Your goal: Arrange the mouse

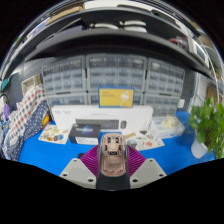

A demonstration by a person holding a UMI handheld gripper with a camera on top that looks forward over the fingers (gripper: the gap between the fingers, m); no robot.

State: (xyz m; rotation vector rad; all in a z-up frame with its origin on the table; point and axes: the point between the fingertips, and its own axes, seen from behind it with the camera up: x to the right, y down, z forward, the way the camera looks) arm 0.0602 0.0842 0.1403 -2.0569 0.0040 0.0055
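A beige-brown mouse (113, 157) sits between my two fingers, its length pointing away from me. Both purple pads (92, 159) press against its sides, so my gripper (113, 165) is shut on the mouse. It is held above a blue mat (45, 155) that covers the desk. The mouse's underside and whether it touches the mat are hidden.
Beyond the fingers lies a dark device (92, 130) on a white board (100, 118). A yellow box (116, 97) stands before shelves of drawers (115, 72). A green plant (209, 125) is to the right, small objects (55, 131) to the left.
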